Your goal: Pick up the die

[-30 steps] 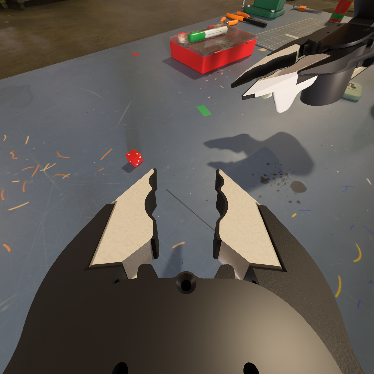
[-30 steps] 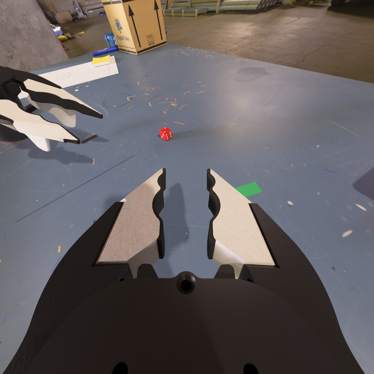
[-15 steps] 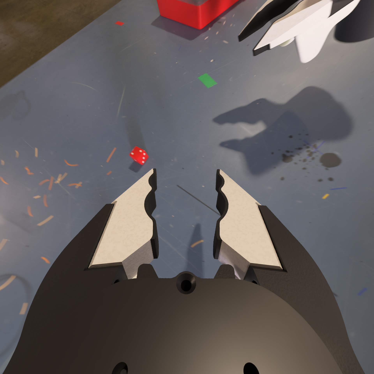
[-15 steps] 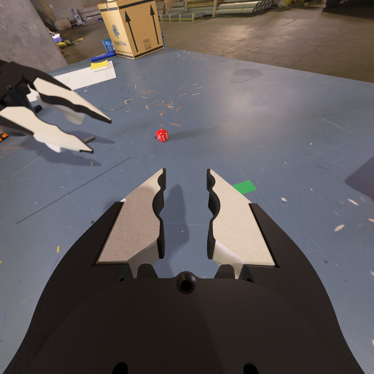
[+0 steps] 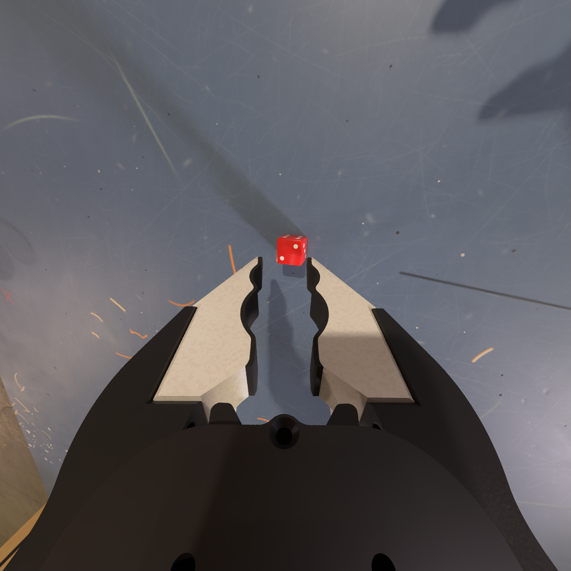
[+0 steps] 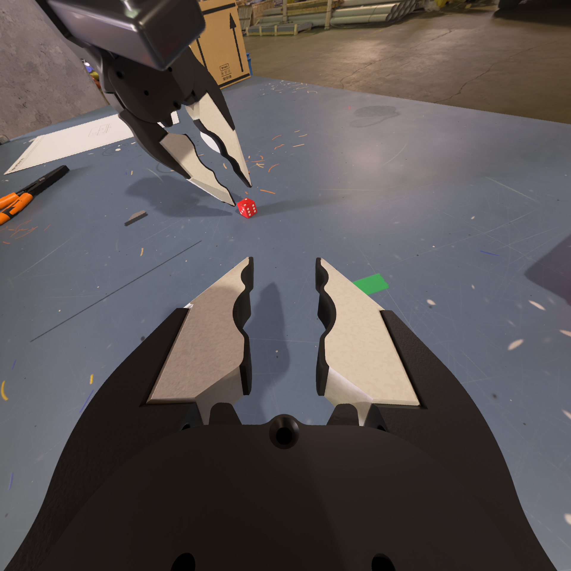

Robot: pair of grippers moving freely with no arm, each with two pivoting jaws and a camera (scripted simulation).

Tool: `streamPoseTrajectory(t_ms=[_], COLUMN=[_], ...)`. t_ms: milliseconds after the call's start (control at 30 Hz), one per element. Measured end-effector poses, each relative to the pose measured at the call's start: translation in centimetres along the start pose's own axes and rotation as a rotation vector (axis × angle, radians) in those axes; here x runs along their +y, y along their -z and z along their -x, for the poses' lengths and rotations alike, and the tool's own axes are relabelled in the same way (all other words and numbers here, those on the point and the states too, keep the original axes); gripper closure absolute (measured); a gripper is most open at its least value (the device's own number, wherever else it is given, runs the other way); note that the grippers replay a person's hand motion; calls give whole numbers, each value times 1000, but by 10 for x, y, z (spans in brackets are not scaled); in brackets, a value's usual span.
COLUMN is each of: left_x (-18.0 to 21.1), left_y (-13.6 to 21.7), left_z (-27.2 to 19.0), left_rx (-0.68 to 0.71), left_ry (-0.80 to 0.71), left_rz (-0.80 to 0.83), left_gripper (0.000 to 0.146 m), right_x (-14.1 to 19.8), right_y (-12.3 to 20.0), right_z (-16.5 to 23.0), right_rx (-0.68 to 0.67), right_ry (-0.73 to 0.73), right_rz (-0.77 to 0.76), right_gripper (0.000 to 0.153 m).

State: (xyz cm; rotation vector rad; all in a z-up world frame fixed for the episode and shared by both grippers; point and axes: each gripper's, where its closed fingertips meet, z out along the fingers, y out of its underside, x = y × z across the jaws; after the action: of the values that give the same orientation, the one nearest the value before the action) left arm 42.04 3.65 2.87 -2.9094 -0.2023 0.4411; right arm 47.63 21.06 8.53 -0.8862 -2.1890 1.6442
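A small red die [image 5: 291, 249] with white pips lies on the blue-grey table [image 5: 401, 154]. My left gripper [image 5: 284, 261] is open and points steeply down, its fingertips just short of the die, which sits in line with the gap. In the right wrist view the die [image 6: 247, 208] lies ahead, and the left gripper [image 6: 242, 194] hangs over it with its tips beside and above the die, not touching. My right gripper [image 6: 284, 261] is open and empty, well back from the die.
Orange-handled pliers [image 6: 21, 197] lie at the left. A white sheet [image 6: 71, 142] and a cardboard box [image 6: 225, 43] stand at the far left. A green tape patch [image 6: 370, 283] lies near my right finger. Orange shavings [image 6: 278, 145] lie scattered beyond the die.
My left gripper has swung left and down over the die, tilting steeply, so the die is now centred at its tips. Its jaws have narrowed a little. The right gripper has barely moved.
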Motion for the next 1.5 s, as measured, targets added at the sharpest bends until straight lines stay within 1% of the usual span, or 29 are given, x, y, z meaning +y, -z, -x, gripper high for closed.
streamPoseTrajectory(t_ms=[233, 400, 533, 633, 1200, 1333, 1400, 1500], left_x=[6, 5, 5, 8, 9, 0, -8, -24], left_y=[-13, -16, -15, -13, 32, 43, 48, 52], left_z=[0, -2, -4, -6, -33, -39, -46, -56], left_rx=[62, 86, 91, 69, 4, -5, 8, 42], left_ry=[-8, -10, -13, -24, -41, -11, 20, 99], left_rz=[53, 54, 57, 59, -36, -113, -188, -345], left_gripper=[123, 127, 127, 127, 127, 127, 127, 127], right_x=[1, 2, 3, 3, 8, 11, 10, 4], right_y=[1, -1, -1, -1, -7, -9, -10, -12], right_z=[-5, -5, -4, -4, 5, 8, 12, 27], right_rx=[-4, -7, -9, -11, -24, -33, -49, -127], right_ry=[-22, -23, -22, -26, -10, 4, -1, -31], right_rz=[-1, 3, 7, 6, 32, 47, 43, 9], right_gripper=[113, 113, 113, 113, 113, 113, 113, 113])
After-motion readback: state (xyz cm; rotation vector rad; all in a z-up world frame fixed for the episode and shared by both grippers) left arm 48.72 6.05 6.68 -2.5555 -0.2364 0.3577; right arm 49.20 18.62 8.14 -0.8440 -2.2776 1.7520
